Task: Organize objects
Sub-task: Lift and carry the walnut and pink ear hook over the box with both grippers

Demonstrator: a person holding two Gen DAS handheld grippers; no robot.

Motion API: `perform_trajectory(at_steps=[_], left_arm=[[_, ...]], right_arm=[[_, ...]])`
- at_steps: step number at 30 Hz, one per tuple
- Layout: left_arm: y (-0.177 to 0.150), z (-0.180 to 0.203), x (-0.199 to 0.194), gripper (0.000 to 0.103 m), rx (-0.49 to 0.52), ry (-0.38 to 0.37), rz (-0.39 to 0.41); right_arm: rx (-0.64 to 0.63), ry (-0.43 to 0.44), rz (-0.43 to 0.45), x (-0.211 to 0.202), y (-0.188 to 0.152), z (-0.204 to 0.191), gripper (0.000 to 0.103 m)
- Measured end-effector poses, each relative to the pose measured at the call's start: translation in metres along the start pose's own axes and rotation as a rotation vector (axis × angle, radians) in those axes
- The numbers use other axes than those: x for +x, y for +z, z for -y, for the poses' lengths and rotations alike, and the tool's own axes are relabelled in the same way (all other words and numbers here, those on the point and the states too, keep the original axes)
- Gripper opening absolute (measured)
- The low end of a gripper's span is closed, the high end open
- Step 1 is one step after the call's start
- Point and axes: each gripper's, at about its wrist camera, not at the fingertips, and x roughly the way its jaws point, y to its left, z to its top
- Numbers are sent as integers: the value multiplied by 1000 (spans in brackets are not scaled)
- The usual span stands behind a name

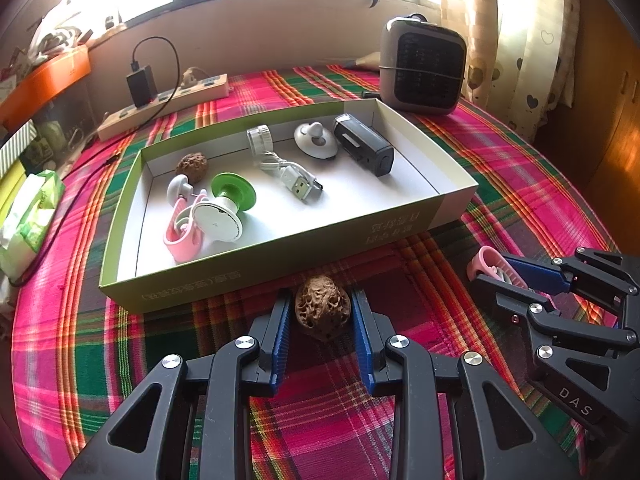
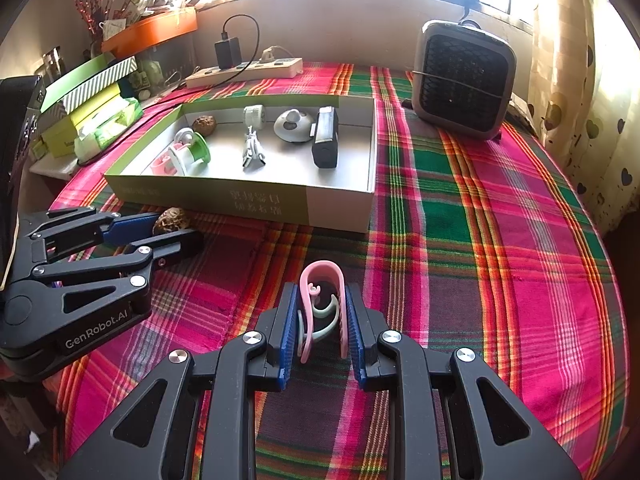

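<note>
The left gripper [image 1: 322,312] squeezes a bumpy walnut [image 1: 322,307] and the right gripper [image 2: 322,312] squeezes a pink clip [image 2: 322,304], both low over the cloth, with the box [image 1: 280,256] just ahead, nearer the left one

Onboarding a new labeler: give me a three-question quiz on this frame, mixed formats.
1. True or false: the left tool grips a walnut.
2. Which does the right tool hold? A) USB cable B) pink clip C) suction cup
3. Fill in: the black box-shaped device lies in the ___.

Key: 1 true. 2 B, the pink clip. 3 cardboard tray.
</note>
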Motion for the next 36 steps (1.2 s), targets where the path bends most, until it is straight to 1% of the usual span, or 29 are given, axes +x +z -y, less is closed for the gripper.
perform_trajectory(at_steps=[9,15,21,25,36], left_arm=[[3,-4,-10,27,-16,-12,22],[15,-9,-21,27,-25,-16,56],[28,-19,-24,27,-50,-25,71],[36,-24,-22,27,-57,-10,78],[52,-32,-11,27,-64,-2,72]], right_arm=[[-10,22,31,-8,7,-6,24],[-18,31,63,-14,21,-8,24],[-27,44,91,-17,37,-9,24],[-34,52,97,-15,47,-8,24],[-66,54,102,-5,69,-9,24]])
